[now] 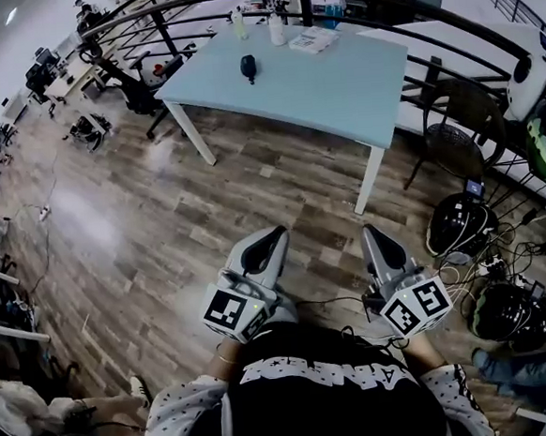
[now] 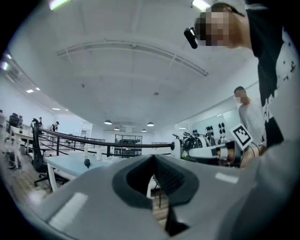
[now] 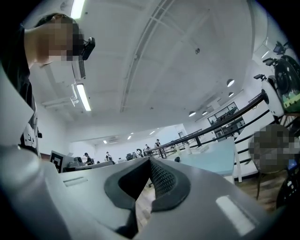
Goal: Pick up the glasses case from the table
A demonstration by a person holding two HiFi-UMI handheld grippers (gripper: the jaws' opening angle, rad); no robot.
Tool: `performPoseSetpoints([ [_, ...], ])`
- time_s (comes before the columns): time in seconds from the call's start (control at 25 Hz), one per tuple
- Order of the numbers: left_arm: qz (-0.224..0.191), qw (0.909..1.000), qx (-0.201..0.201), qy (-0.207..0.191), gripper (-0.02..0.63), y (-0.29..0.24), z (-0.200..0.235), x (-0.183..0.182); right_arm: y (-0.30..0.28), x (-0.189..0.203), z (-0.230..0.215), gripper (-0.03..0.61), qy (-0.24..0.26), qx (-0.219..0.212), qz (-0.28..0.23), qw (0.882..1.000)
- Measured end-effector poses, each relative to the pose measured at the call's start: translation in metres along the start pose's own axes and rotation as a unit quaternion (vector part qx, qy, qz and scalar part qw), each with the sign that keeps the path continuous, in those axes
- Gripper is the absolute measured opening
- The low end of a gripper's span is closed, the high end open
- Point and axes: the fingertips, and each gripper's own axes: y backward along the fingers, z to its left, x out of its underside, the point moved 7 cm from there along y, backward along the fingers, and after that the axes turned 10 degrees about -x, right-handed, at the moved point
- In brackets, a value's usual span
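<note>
Left hand-held gripper (image 1: 271,235) and right hand-held gripper (image 1: 372,233) sit low in the head view, side by side just ahead of the person's dark shirt. Each points out over the wooden floor (image 1: 159,202) with its jaws pressed together and nothing between them. Well ahead of them stands the pale blue bench (image 1: 338,90). The glasses case (image 1: 249,67), a small dark thing, lies on the bench top. It is apart from a white bottle (image 1: 277,29) and a flat white pack (image 1: 313,39), which are nearer the far edge. A dark curved railing (image 1: 407,9) runs behind the bench.

From the left gripper view, the jaws of the left hand-held gripper (image 2: 153,157) meet at their tips, empty. Beyond them to the left, the glasses case (image 2: 87,163) shows as a dark spot on the bench (image 2: 65,165), far off. The other gripper's marker cube (image 2: 240,135) is at the right.

In the right gripper view, the jaws of the right hand-held gripper (image 3: 150,160) are likewise closed on nothing. The glasses case (image 3: 177,159) appears tiny on the bench (image 3: 211,157), to the right of the tips.
</note>
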Motion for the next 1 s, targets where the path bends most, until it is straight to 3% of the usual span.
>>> performPoseSetpoints([
  [0.4, -0.003, 0.9969, -0.079, -0.007, 0.0, 0.001, 0.12, -0.001, -0.134, 0.008, 0.001, 0.005, 0.004, -0.04, 0.005, 0.999],
  [1.0, 0.01, 0.9913, -0.131, 0.004, 0.0, -0.004, 0.283, 0.026, -0.309, 0.05, 0.001, 0.005, -0.014, -0.063, 0.05, 0.997],
])
